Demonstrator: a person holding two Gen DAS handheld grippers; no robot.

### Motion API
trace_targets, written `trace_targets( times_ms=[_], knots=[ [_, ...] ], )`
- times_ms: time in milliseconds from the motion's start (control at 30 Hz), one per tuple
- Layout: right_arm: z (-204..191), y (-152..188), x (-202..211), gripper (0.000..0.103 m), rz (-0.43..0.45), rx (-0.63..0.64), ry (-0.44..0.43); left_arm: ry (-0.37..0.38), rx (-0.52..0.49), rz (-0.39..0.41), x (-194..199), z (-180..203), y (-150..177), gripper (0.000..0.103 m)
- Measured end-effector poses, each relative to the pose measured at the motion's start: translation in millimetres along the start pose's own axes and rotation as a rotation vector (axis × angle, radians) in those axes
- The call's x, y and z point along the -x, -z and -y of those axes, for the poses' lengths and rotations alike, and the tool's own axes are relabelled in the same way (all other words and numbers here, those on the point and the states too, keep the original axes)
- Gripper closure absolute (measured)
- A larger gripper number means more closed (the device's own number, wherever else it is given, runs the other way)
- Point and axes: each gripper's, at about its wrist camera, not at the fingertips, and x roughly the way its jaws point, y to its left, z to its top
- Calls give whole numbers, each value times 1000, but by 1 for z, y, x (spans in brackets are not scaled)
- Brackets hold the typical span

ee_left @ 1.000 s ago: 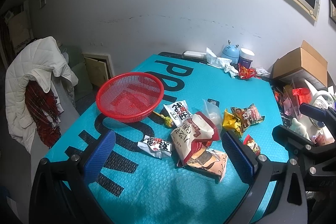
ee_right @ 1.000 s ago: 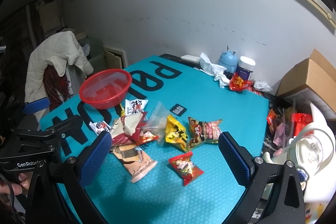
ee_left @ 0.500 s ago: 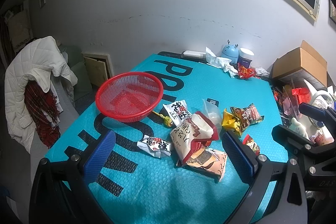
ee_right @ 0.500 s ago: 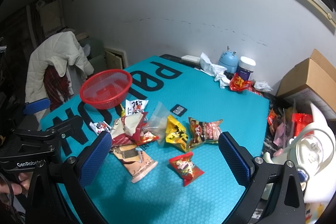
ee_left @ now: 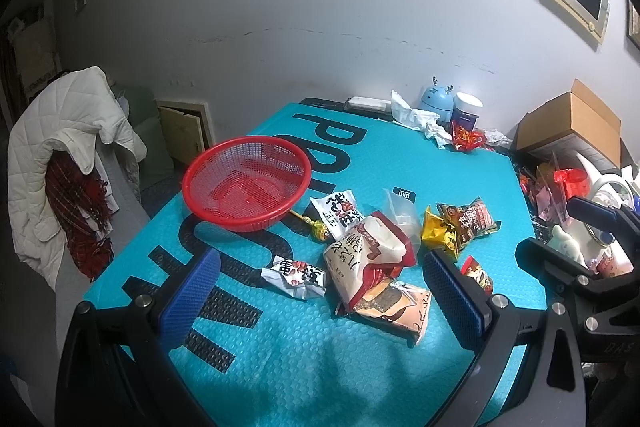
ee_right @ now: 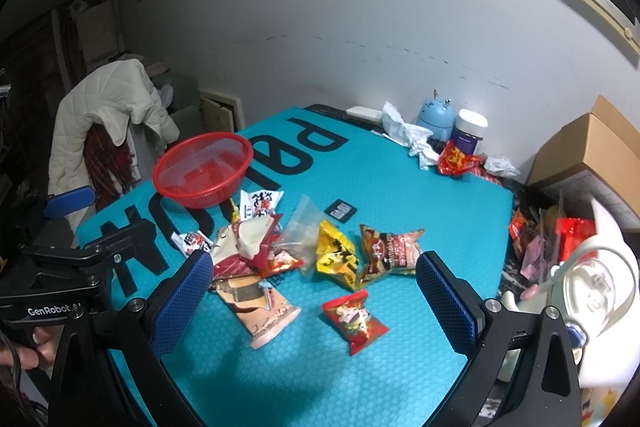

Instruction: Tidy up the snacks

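Note:
An empty red mesh basket (ee_left: pixel 246 183) (ee_right: pixel 202 173) sits on the teal mat at the left. Beside it lies a heap of snack packets: a white packet (ee_left: pixel 338 213), a small white one (ee_left: pixel 294 275), a red-and-white bag (ee_left: pixel 366 255), a brown-and-pink pack (ee_left: pixel 394 309) (ee_right: pixel 256 303), a yellow packet (ee_right: pixel 336 255), a brown packet (ee_right: pixel 390 251) and a small red packet (ee_right: pixel 354 319). My left gripper (ee_left: pixel 320 301) is open, above the near side of the heap. My right gripper (ee_right: pixel 314 301) is open above the small red packet. Neither holds anything.
A teal mat (ee_left: pixel 304 367) with big black letters covers the table. At the back stand a blue figure (ee_left: pixel 436 101), a white-lidded jar (ee_left: pixel 468 109), crumpled tissue and a red wrapper. A cardboard box (ee_left: pixel 572 125) and clutter stand right. A coat-draped chair (ee_left: pixel 60 147) stands left.
Both views are almost still; the scene has only drifted very slightly. Nothing was picked up or let go.

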Motion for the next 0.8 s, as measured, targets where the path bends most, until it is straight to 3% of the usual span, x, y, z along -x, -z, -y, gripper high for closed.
trace_targets(
  times_ms=[800],
  knots=[
    [-9, 2, 3, 0, 61, 24, -48, 27, 4, -1, -3, -10, 0, 0]
  ],
)
